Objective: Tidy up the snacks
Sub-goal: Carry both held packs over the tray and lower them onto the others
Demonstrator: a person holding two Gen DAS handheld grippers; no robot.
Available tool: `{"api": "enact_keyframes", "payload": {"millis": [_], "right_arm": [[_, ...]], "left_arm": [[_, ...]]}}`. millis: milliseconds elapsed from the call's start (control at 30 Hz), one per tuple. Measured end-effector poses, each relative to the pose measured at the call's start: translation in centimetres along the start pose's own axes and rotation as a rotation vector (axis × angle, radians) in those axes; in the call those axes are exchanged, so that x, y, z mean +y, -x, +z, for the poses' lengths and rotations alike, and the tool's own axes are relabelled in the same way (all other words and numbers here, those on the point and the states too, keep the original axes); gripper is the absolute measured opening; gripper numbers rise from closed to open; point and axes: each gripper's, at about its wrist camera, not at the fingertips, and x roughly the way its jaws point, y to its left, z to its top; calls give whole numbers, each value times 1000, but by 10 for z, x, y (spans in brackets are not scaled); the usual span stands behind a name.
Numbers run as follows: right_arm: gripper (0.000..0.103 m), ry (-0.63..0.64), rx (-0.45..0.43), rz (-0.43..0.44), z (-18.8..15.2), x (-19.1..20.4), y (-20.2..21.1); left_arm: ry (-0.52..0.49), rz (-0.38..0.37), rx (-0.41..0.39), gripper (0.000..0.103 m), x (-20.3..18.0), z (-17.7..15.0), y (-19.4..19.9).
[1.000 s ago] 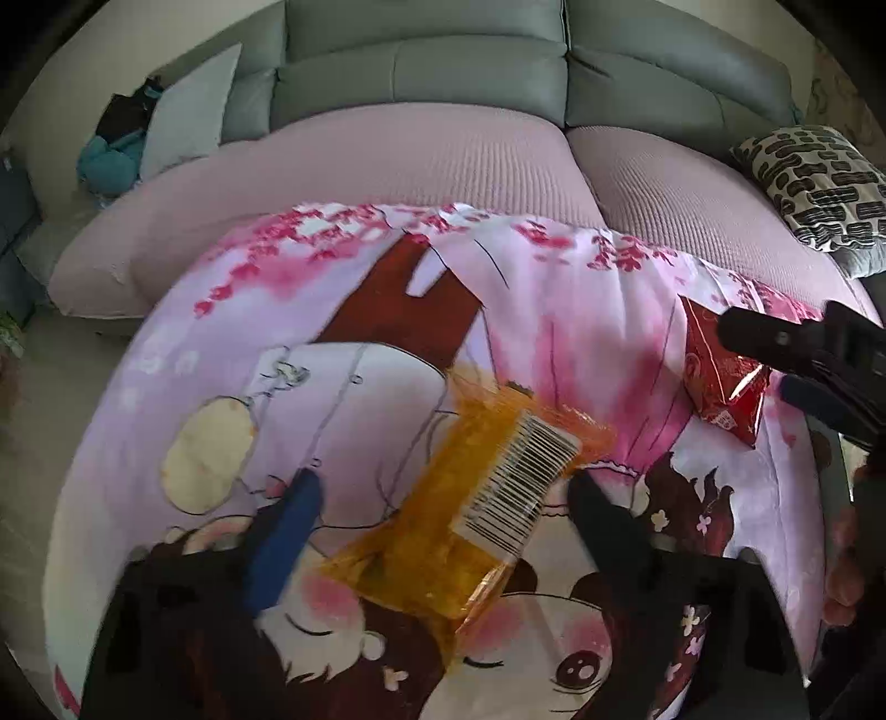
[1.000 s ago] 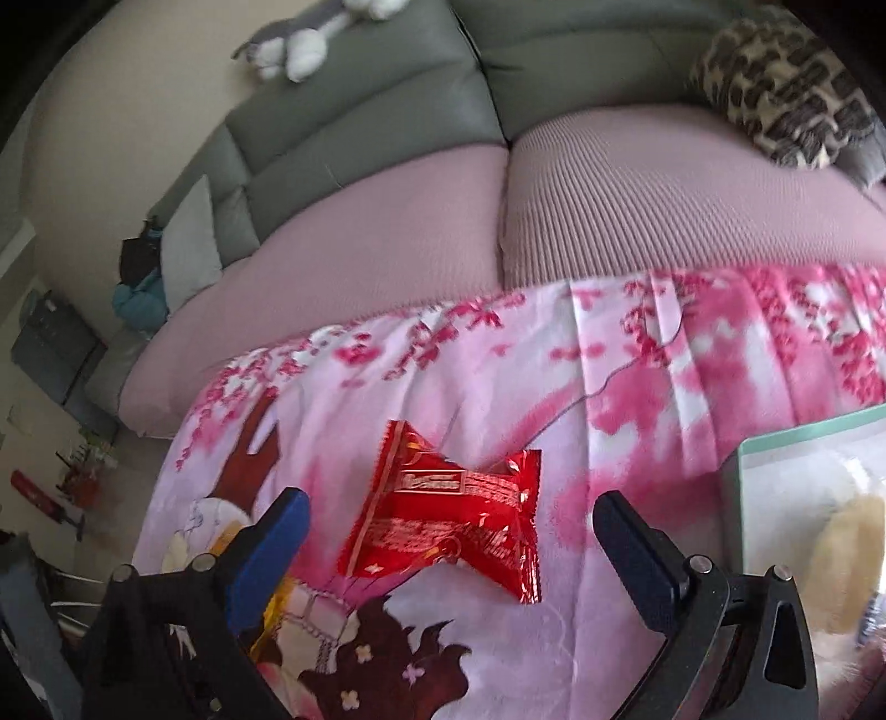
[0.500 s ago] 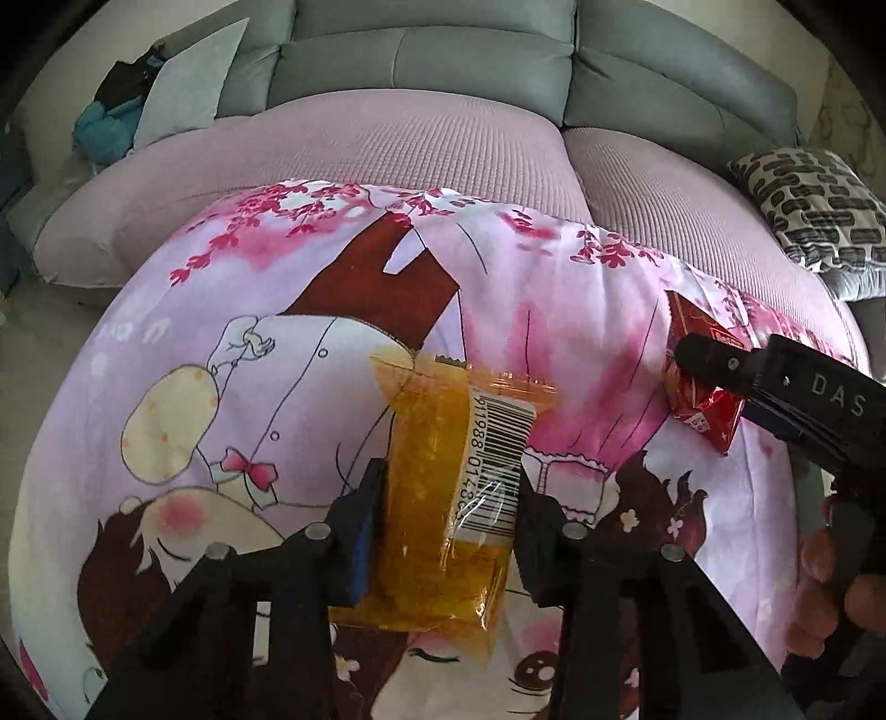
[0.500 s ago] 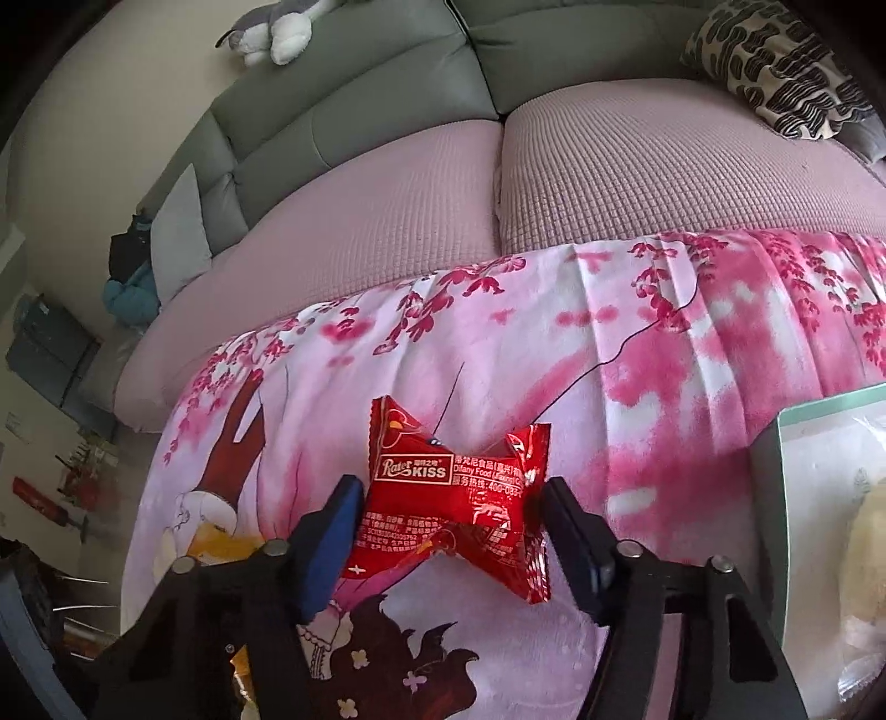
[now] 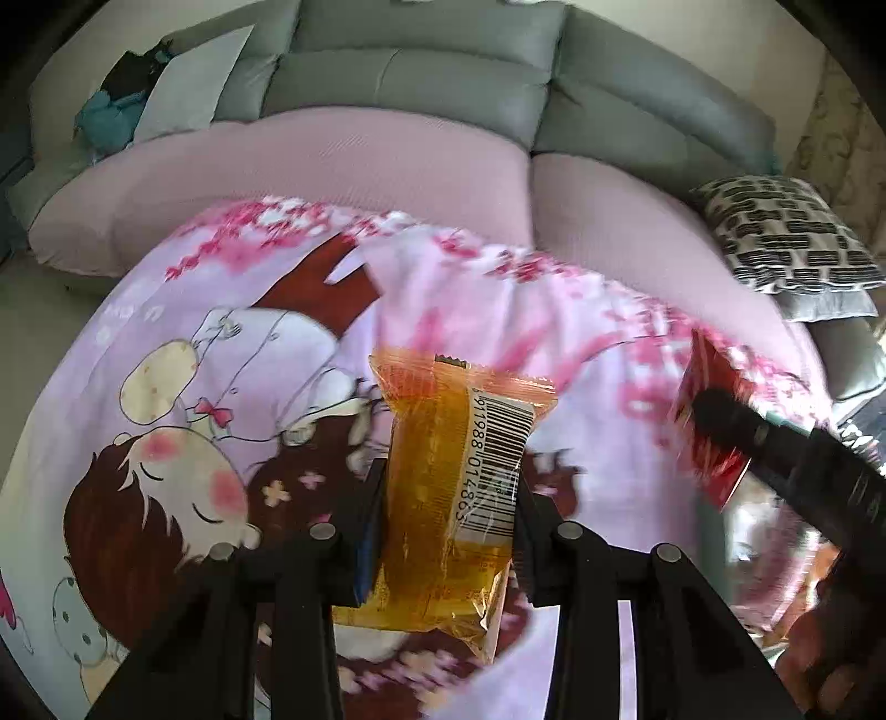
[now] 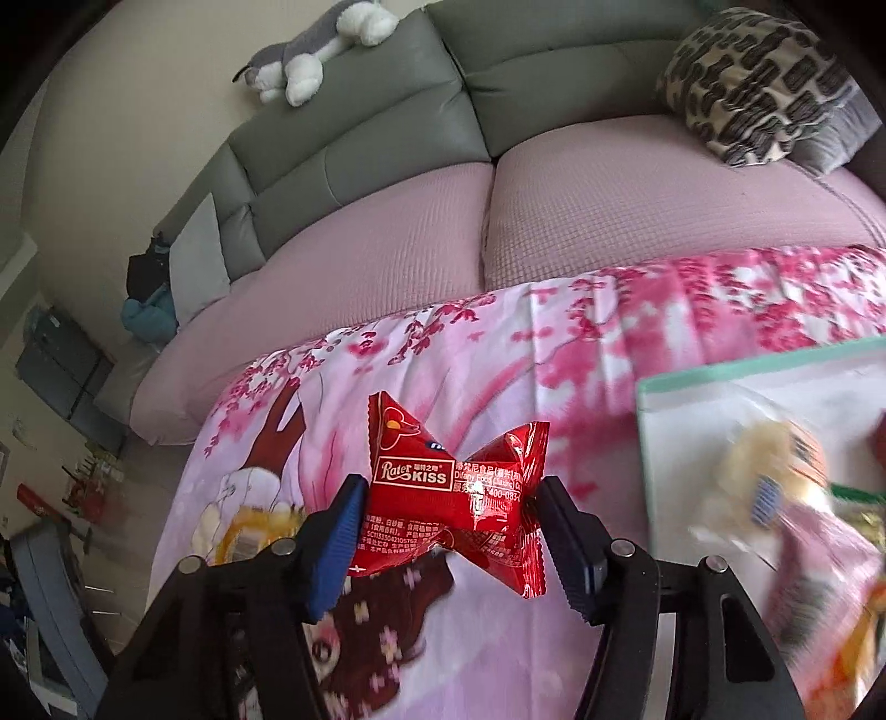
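Snacks are held two at once: one orange packet [image 5: 448, 487] is clamped in the left claw [image 5: 446, 531], and one red Rater Kiss packet [image 6: 454, 493] is clamped in the right claw [image 6: 451, 531], both above a cartoon-print blanket [image 5: 183, 387]. Right of the right claw, a clear green-edged bag [image 6: 720, 387] is cut off by the frame; its blurred contents cannot be counted. One plush toy [image 6: 315, 50] is seen on the sofa back beyond.
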Motion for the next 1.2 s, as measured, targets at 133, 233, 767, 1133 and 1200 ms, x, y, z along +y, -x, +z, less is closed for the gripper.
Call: {"api": "enact_keyframes", "payload": {"millis": [133,233,767,1133,1200], "right_arm": [[66,-24,-29,-28,-11,-19,34],[66,-31,-78,-67,-17,-36,66],[66,-202,-193,-271,-28,-148,136],[66,-239,-170,-309,-33,-179,136],[66,-232,-165,-310,-33,-179,134]], "left_arm": [[-26,-49,-23,40,-30,-7,17],[-70,-91,-39,40,-60,-14,27],[-274,-193,11,40,-167,-40,-1],[-331,-202,31,40,-198,-48,-15],[-335,-212,37,40,-201,-49,-17]]}}
